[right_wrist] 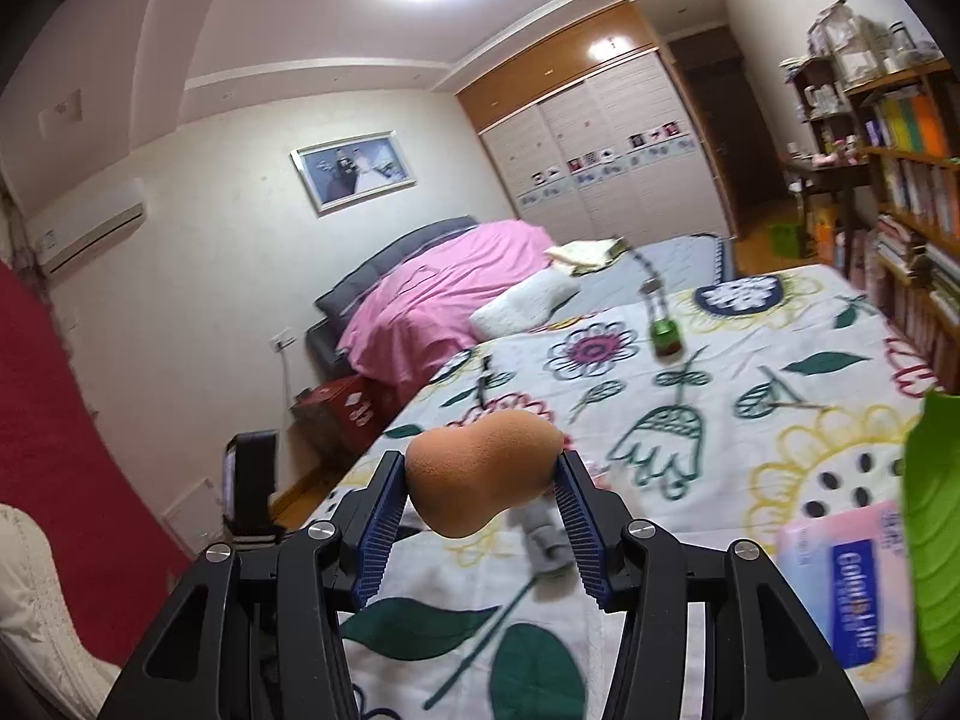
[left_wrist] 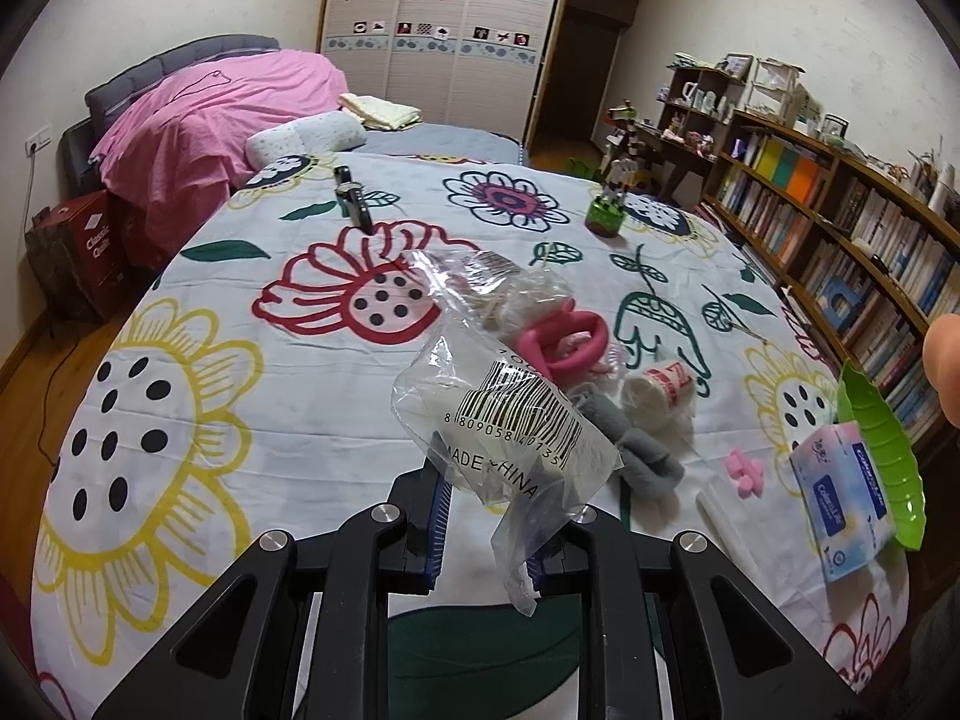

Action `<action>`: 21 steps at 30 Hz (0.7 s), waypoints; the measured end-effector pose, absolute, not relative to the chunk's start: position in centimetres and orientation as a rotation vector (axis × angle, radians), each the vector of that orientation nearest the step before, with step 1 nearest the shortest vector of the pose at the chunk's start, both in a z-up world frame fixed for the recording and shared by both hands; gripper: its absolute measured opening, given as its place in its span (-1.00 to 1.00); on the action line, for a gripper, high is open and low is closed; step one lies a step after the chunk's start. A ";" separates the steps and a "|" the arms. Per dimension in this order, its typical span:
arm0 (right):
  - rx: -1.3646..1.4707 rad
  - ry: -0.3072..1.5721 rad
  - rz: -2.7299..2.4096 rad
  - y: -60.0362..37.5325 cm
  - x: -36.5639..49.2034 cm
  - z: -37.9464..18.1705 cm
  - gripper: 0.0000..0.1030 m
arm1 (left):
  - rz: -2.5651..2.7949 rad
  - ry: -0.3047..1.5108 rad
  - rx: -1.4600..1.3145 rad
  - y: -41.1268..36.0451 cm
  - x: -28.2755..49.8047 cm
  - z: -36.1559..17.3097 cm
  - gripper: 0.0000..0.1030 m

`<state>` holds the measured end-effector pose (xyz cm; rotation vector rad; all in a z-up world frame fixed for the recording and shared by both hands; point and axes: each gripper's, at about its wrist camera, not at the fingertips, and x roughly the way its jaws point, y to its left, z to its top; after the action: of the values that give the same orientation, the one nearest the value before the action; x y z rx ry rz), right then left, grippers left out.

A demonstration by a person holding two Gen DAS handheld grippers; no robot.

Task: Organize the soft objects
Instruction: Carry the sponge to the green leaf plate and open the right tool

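Note:
My left gripper (left_wrist: 498, 501) is shut on a clear plastic bag (left_wrist: 510, 414) with a printed barcode, which rises crumpled from between its blue pads above the flowered bedspread (left_wrist: 240, 396). Beyond the bag lie a pink ring (left_wrist: 570, 342), a grey sock (left_wrist: 645, 450), a white bandage roll (left_wrist: 660, 387) and a small pink foam flower (left_wrist: 744, 471). My right gripper (right_wrist: 480, 468) is shut on an orange, pear-shaped makeup sponge (right_wrist: 480, 480), held up over the bed. The grey sock (right_wrist: 543, 540) shows below it.
A green leaf-shaped tray (left_wrist: 882, 450) holds a tissue pack (left_wrist: 840, 498) at the bed's right edge, also in the right wrist view as tray (right_wrist: 936, 528) and pack (right_wrist: 840, 576). Farther off are a green pot (left_wrist: 606, 216) and a watch (left_wrist: 354, 198). Bookshelves (left_wrist: 840, 252) line the right.

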<state>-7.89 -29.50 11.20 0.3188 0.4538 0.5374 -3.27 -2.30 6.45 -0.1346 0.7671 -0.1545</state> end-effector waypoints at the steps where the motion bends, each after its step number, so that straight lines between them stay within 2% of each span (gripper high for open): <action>1: 0.318 0.453 0.523 -29.8 -8.0 11.2 0.06 | -0.158 0.766 -0.132 -2.4 -3.3 6.5 -0.59; 21: 0.413 0.523 0.061 -41.6 -8.6 8.0 0.07 | -0.247 0.773 -0.060 -7.3 -3.2 7.2 -0.59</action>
<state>-8.56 -41.65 8.03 0.4128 0.5232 0.0611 -3.19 -7.26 7.16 -0.0602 0.7729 -0.2473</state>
